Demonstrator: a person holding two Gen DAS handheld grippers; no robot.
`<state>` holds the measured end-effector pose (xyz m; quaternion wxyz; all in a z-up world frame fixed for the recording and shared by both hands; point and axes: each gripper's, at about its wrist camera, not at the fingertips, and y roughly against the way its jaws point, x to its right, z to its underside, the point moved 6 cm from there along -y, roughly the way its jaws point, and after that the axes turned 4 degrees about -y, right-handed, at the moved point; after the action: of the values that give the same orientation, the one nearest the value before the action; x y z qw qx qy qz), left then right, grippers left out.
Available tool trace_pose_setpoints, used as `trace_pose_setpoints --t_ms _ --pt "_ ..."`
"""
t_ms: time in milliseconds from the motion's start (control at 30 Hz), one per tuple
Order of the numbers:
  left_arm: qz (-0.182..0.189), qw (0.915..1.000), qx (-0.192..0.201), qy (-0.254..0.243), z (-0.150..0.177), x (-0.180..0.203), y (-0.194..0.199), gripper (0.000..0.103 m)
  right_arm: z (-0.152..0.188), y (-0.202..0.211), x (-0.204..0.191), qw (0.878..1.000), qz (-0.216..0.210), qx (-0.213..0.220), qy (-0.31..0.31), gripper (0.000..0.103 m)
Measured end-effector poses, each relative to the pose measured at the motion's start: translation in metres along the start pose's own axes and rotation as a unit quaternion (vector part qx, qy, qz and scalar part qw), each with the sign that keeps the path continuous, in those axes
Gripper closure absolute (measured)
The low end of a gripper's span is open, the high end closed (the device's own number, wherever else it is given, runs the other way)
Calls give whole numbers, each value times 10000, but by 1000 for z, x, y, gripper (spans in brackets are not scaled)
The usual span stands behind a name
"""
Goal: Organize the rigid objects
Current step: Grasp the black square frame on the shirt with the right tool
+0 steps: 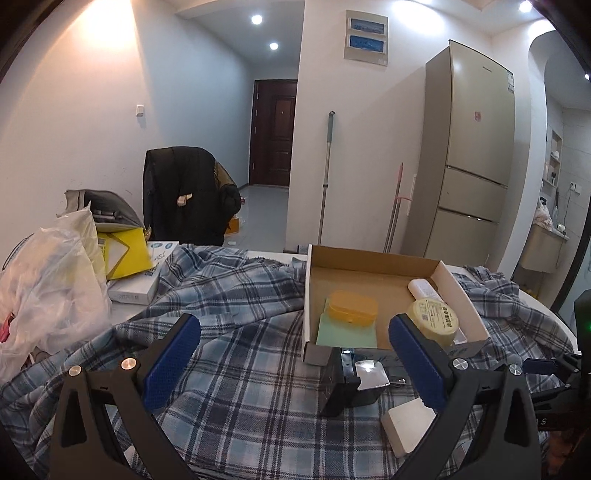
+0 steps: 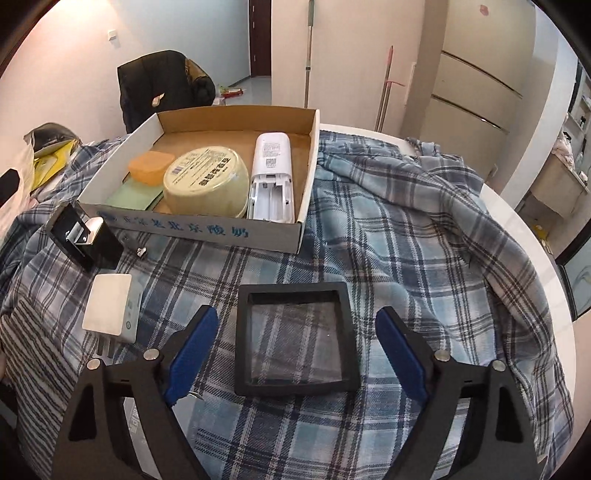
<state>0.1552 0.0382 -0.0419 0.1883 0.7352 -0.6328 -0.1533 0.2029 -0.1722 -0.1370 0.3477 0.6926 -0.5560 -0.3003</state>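
Recessed ceiling lights (image 1: 256,19) give bright, cool indoor light, flaring white in the left wrist view. A warm patch glows on the wall (image 1: 107,33). Both views bend strongly toward black, vignetted corners. The metal clip (image 1: 370,373) glints. Shadows on the plaid cloth (image 2: 369,240) are soft; focus stays fairly sharp.

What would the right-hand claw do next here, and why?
Probably ease down and close on the black frame. The right gripper is open with the frame between its fingers, and the frame lies on the cloth, outside the box.
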Motion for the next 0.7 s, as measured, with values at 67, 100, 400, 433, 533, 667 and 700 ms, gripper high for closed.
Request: trace_pose_setpoints --t_ms 67,100,400,433,533,667,700 --pt "-3 10000 -13 -38 1 1 -2 0 2 -5 2 9999 -10 -91 -57 17" --pt "-4 10000 -14 -62 1 2 -2 0 2 -8 3 9998 -30 -141 -100 18" --pt "-1 9999 -45 -109 2 5 -3 0 5 -19 7 9991 -69 -332 -254 33" --pt "-10 10000 -24 -82 2 3 -3 0 5 -18 9 9990 -72 -313 -302 33" --pt "-2 10000 -32 -39 1 2 -3 0 3 -11 13 9992 -45 -177 -368 33" --pt "-5 9999 -151 -32 3 1 -7 0 -1 0 20 9978 626 110 -199 34" --pt "-6 9999 -167 -26 3 1 -8 0 -1 0 24 9975 661 127 -222 34"
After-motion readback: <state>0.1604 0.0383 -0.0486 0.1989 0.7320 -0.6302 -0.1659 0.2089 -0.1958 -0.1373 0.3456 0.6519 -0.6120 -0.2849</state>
